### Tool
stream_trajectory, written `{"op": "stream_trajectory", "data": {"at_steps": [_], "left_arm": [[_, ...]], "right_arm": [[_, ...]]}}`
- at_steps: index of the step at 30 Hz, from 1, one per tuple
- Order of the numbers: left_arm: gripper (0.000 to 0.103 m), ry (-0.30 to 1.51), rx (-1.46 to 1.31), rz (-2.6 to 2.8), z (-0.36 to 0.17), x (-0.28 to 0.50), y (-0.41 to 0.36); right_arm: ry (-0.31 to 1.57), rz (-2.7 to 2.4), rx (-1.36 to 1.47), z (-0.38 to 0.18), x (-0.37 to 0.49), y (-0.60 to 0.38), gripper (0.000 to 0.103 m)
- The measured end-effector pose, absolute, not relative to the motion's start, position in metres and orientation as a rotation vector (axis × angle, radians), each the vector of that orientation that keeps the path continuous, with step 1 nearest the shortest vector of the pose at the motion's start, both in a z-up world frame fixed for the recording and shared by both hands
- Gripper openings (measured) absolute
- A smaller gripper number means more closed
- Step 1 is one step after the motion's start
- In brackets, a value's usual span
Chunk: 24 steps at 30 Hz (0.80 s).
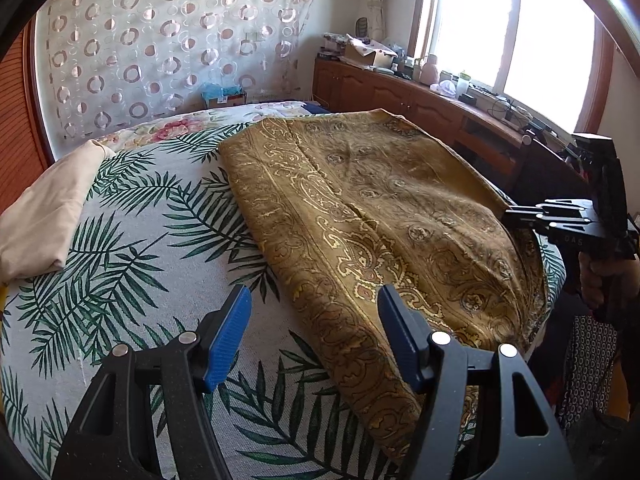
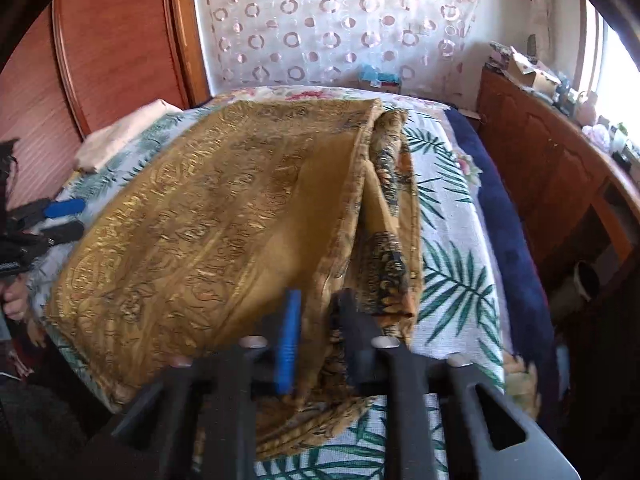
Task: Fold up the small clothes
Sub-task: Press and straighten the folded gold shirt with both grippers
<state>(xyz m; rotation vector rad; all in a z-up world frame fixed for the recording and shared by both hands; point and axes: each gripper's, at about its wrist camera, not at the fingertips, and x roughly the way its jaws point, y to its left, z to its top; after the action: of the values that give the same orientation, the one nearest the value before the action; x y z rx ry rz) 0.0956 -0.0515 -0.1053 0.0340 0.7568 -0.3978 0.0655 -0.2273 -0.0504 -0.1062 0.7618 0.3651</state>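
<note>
A mustard-gold paisley cloth [image 1: 380,216] lies partly folded on the palm-leaf bedspread [image 1: 132,240]. My left gripper [image 1: 314,336] is open and empty, just above the cloth's near edge. My right gripper [image 2: 316,332] is shut on a raised edge of the gold cloth [image 2: 208,216] and lifts a layer over the rest. In the left wrist view the right gripper [image 1: 516,214] sits at the cloth's far right edge. In the right wrist view the left gripper [image 2: 60,220] shows at the far left.
A folded cream cloth [image 1: 48,216] lies at the bed's left side. A wooden cabinet [image 1: 420,96] with clutter runs along the window on the right. A wooden wardrobe [image 2: 112,52] and a circle-patterned curtain [image 2: 340,24] stand behind the bed.
</note>
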Motion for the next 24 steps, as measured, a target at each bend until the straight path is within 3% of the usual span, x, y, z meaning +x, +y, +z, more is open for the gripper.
{"op": "stream_trajectory", "data": {"at_steps": [8,18,21,24], "left_arm": [[0.067,0.764,0.028,-0.409,-0.107,0.095,-0.052],[0.067,0.801,0.01,-0.464,-0.114,0.089,-0.057],[0.065,0.809,-0.003,-0.502,-0.118,0.084,-0.058],[0.055,0.829,-0.013,-0.514,-0.122,0.081,-0.057]], "right_arm": [[0.642,0.345,-0.089,-0.014,0.033,-0.246,0.003],[0.72,0.286,-0.097,-0.03,0.027,-0.259,0.003],[0.725,0.256,-0.091,-0.03,0.024,-0.26,0.017],[0.74,0.263,-0.035,-0.033,0.024,-0.265,0.021]]}}
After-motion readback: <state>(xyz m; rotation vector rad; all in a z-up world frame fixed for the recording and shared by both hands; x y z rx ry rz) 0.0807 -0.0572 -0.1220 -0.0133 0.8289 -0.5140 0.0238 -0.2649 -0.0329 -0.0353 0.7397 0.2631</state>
